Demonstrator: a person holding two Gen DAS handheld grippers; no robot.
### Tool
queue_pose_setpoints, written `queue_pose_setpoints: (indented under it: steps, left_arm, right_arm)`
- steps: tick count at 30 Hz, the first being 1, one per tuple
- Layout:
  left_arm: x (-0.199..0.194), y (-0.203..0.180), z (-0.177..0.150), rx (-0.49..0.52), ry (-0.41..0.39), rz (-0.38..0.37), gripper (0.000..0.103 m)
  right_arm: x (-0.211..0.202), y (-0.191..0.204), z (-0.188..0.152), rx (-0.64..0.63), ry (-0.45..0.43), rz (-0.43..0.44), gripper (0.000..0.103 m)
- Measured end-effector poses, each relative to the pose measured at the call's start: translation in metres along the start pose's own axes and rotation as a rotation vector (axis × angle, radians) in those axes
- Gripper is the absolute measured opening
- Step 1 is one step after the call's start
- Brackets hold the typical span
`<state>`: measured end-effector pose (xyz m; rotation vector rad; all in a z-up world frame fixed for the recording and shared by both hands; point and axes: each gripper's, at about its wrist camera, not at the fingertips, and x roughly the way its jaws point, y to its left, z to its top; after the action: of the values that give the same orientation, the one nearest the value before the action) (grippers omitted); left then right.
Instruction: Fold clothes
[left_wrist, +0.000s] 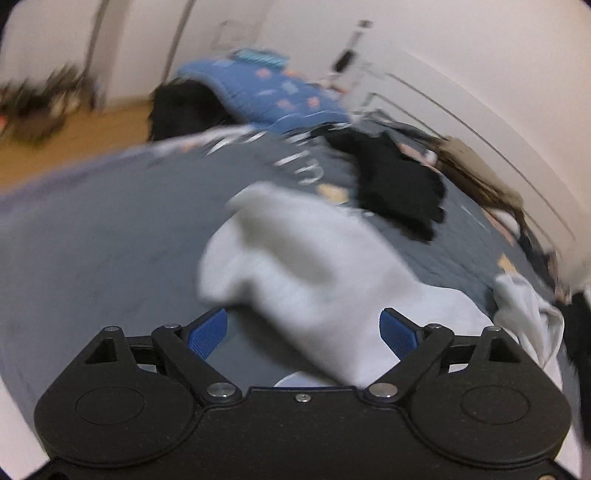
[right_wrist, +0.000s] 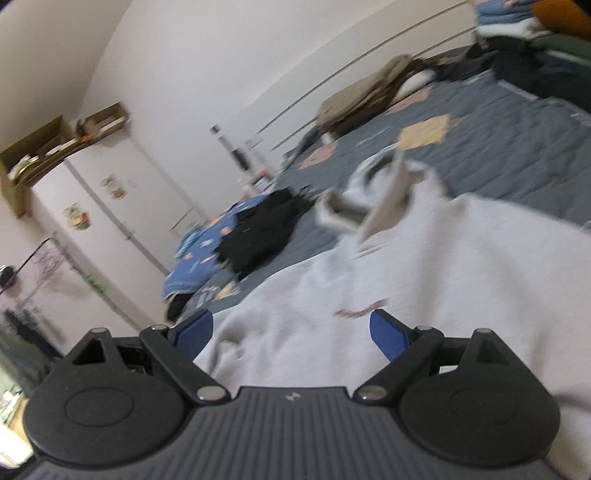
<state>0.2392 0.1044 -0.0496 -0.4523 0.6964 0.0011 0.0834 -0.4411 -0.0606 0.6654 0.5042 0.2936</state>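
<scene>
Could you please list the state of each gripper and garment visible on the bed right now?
Left gripper: open, fingers spread either side of the light grey garment.
Right gripper: open, over the same garment.
Light grey garment: crumpled, not yet folded.
Black garment: lying in a loose heap on the bed.
Blue patterned item: bunched at the far end.
Tan garment: rumpled near the wall.

Bare grey bedspread (left_wrist: 92, 251) open to the left gripper's left, crumpled white garment (left_wrist: 314, 266) filling the middle, black clothes (left_wrist: 399, 184) beyond (blurred), tan garment (left_wrist: 476, 173) along the wall, blue quilt (left_wrist: 266, 92) at the far edge
</scene>
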Motion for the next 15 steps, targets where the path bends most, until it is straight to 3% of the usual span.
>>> queue_pose_setpoints:
  steps: [5, 15]
  left_arm:
    - [0.013, 0.033, -0.002, -0.133, 0.011, -0.022, 0.089]
    - [0.051, 0.091, -0.004, -0.390, 0.002, -0.074, 0.089]
  right_arm:
    - [0.024, 0.030, -0.012, 0.017, 0.047, 0.100, 0.092]
    - [0.053, 0.072, -0.037, -0.076, 0.127, 0.124, 0.092]
